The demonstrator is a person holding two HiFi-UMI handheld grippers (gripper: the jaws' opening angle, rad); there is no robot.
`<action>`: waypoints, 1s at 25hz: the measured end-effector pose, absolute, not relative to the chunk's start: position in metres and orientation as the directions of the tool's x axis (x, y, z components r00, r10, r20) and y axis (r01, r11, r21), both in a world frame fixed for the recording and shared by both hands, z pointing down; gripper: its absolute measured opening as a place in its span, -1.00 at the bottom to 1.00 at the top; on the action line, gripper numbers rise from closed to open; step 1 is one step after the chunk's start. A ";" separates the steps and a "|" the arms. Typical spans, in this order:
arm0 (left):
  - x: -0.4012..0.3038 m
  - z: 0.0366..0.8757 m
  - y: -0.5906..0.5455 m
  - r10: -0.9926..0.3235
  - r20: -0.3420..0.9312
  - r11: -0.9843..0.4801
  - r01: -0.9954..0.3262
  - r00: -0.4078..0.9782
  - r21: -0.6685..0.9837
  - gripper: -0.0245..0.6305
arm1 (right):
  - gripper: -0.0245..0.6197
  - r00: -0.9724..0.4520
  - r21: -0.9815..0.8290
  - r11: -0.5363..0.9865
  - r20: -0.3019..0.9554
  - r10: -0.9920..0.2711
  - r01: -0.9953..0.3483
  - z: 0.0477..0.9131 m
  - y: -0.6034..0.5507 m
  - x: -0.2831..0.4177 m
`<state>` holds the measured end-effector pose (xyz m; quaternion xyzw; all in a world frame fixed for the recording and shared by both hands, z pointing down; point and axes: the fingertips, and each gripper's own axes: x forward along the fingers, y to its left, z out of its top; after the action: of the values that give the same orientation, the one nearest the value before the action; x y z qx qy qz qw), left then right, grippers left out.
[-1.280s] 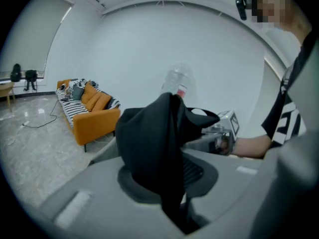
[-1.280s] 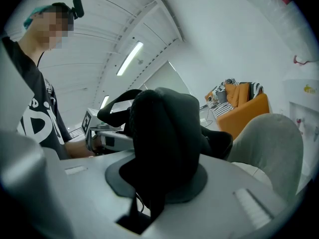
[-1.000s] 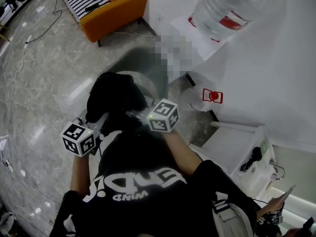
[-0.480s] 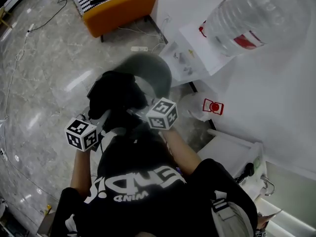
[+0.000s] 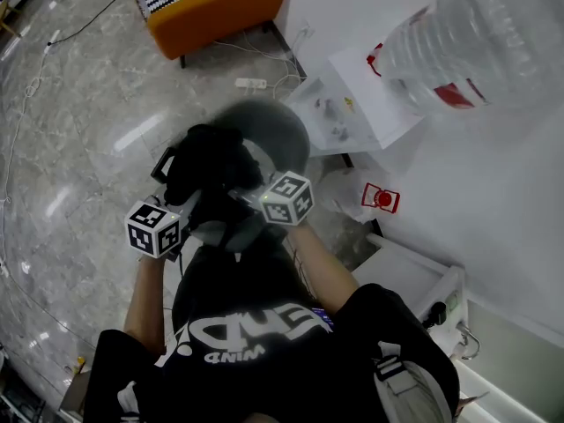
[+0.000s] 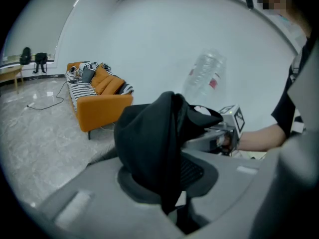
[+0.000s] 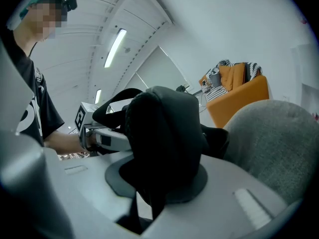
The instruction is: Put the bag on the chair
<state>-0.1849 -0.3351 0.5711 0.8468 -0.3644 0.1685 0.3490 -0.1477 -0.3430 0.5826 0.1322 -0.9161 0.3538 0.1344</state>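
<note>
A black fabric bag (image 5: 207,161) hangs between both grippers, just in front of a round grey chair (image 5: 278,130). My left gripper (image 5: 187,211) is shut on one side of the bag, its marker cube at lower left. From the other side my right gripper (image 5: 240,194) is shut on the cloth. In the left gripper view the bag (image 6: 152,138) is pinched in the jaws of the left gripper (image 6: 172,203), with the right gripper (image 6: 219,133) beyond it. The right gripper view shows the bag (image 7: 164,143) bunched in the jaws of the right gripper (image 7: 144,208), beside the grey chair back (image 7: 279,148).
An orange sofa (image 5: 211,7) with a striped throw stands at the far side of the marble floor. A large water bottle (image 5: 476,42) sits on a white dispenser (image 5: 352,113) by the wall. A power strip (image 5: 249,84) and cables lie on the floor.
Both grippers have sunk with the bag, which now hangs lower and closer against the grey chair. Their hold on the cloth is unchanged.
</note>
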 end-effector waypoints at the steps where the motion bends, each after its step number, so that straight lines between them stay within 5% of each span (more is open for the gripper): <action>1: -0.185 0.577 -0.339 -0.495 0.545 -0.487 -0.736 0.677 0.471 -0.71 | -0.70 -0.926 -0.614 0.711 0.347 -0.146 -0.342 0.588 -0.347 -0.148; 25: -0.206 0.660 -0.391 -0.445 0.634 -0.437 -0.771 0.633 0.463 -0.69 | -0.69 -0.897 -0.685 0.599 0.419 -0.142 -0.415 0.670 -0.401 -0.167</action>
<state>-0.2065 -0.3912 0.6599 0.8200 -0.3706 0.2151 0.3795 -0.1667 -0.4014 0.6700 0.1583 -0.8792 0.4187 0.1631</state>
